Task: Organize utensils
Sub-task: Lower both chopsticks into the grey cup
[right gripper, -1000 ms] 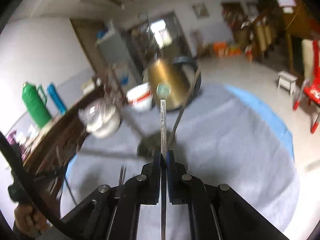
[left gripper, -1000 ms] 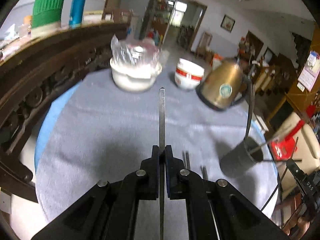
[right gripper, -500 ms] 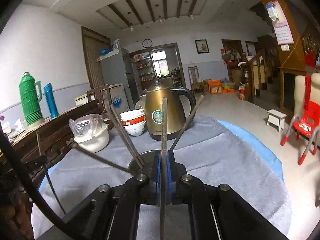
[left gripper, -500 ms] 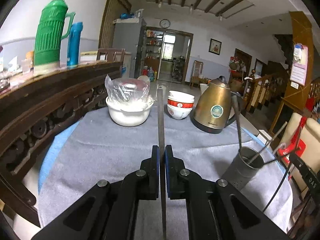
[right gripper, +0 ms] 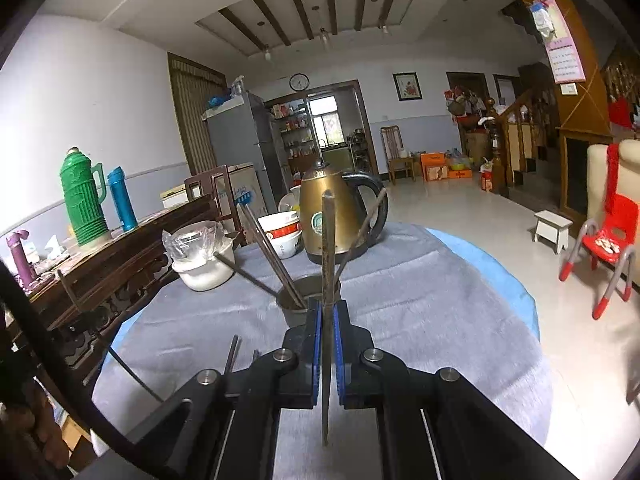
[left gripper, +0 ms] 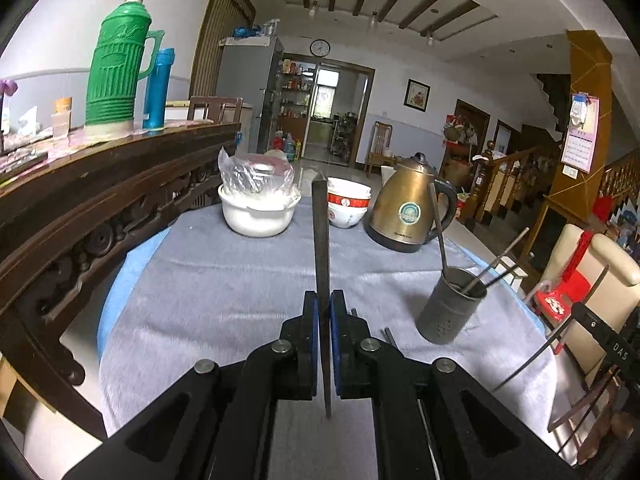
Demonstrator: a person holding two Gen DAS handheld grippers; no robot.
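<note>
My left gripper (left gripper: 324, 308) is shut on a long flat metal utensil (left gripper: 321, 240) that sticks forward and up over the grey tablecloth. A dark metal utensil holder (left gripper: 450, 312) with several utensils leaning in it stands ahead to the right. In the right wrist view my right gripper (right gripper: 327, 312) is shut on a similar metal utensil (right gripper: 329, 248). That utensil's far end rises in front of the kettle. The holder (right gripper: 296, 304) sits just beyond the fingertips, slightly left. Loose metal sticks (right gripper: 231, 354) lie on the cloth at the near left.
A brass kettle (left gripper: 408, 212), stacked red-and-white bowls (left gripper: 347, 206) and a white pot with a plastic bag (left gripper: 258, 212) stand at the table's far side. A carved wooden sideboard (left gripper: 100, 200) runs along the left. A red chair (right gripper: 608, 240) and a stool (right gripper: 554, 230) are on the floor at the right.
Both views have tilted up from the tabletop toward the room and are sharp again. The holder has shifted closer in front of the right gripper. Both grippers still hold their utensils.
</note>
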